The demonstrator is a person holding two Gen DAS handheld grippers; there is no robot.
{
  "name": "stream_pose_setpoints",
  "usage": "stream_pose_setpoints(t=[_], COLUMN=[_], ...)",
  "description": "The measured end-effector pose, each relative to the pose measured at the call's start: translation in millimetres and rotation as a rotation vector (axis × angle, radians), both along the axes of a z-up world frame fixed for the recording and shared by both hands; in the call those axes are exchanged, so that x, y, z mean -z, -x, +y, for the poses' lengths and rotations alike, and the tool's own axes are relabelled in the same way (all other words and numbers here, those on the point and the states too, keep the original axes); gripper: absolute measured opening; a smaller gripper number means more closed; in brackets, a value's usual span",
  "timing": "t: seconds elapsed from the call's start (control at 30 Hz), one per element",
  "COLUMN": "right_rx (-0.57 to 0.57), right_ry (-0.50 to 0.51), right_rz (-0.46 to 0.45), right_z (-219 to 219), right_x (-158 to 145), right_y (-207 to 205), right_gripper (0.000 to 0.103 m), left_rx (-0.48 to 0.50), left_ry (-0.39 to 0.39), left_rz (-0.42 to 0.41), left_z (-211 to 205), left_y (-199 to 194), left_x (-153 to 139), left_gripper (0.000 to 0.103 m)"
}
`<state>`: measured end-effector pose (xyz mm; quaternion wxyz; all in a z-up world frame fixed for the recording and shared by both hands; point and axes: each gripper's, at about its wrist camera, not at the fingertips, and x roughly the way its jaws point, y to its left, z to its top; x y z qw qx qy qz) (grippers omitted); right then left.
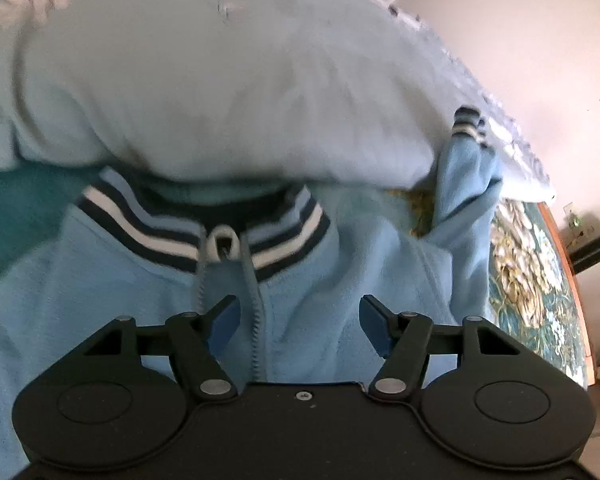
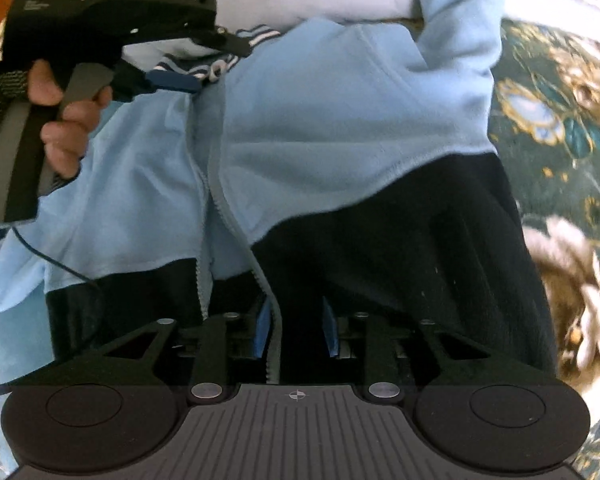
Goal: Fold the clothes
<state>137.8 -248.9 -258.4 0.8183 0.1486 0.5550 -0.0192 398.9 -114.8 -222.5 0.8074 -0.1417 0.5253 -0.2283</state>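
Observation:
A light-blue fleece zip jacket [image 1: 340,280] lies spread on the bed, its navy-and-white striped collar [image 1: 148,232] toward a pale pillow. One sleeve with a striped cuff [image 1: 468,124] stands bunched up at the right. My left gripper [image 1: 300,312] hovers open over the chest just below the collar, nothing between its pads. In the right wrist view a hand holds that left gripper [image 2: 216,64] by the collar. My right gripper [image 2: 296,332] sits low at the jacket's dark navy bottom part [image 2: 400,220]. Its pads [image 2: 262,332] stand apart, with the zipper edge [image 2: 274,320] running loosely between them.
A big pale pillow [image 1: 220,80] lies just beyond the collar. A teal floral bedspread [image 2: 560,100] covers the bed to the right of the jacket. The bed's wooden edge [image 1: 568,264] and a dark box [image 1: 592,248] by the wall are at far right.

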Motion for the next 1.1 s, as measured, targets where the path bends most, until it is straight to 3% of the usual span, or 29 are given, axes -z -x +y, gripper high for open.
stream_pose_setpoints(t=[0.1, 0.2, 0.27, 0.33, 0.57, 0.7, 0.8, 0.97, 1.1], right_rx=[0.004, -0.007, -0.02, -0.036, -0.123, -0.178, -0.178, -0.068, 0.009], right_ry=[-0.008, -0.003, 0.0, -0.01, -0.033, 0.033, 0.075, -0.021, -0.213], right_rz=[-0.006, -0.015, -0.016, -0.013, 0.016, 0.076, 0.091, 0.107, 0.093], right_z=[-6, -7, -7, -5, 10, 21, 24, 4, -18], right_x=[0, 1, 1, 2, 7, 14, 13, 13, 1], right_y=[4, 6, 6, 6, 11, 13, 14, 17, 22], right_gripper=[0.027, 0.03, 0.03, 0.03, 0.03, 0.03, 0.016, 0.007, 0.005], left_rx=[-0.002, -0.058, -0.09, -0.1, -0.175, -0.188, -0.203, -0.213, -0.226], left_ry=[-0.02, 0.086, 0.148, 0.155, 0.161, 0.143, 0.143, 0.132, 0.097], left_rz=[0.025, 0.049, 0.056, 0.026, -0.02, -0.007, 0.007, 0.014, -0.008], left_z=[-4, 6, 13, 15, 24, 22, 25, 26, 28], left_y=[-5, -6, -5, -2, -3, -3, -4, -5, -4], left_x=[13, 19, 19, 14, -7, -7, -5, -3, -12], left_gripper=[0.049, 0.031, 0.01, 0.004, 0.003, 0.003, 0.003, 0.003, 0.003])
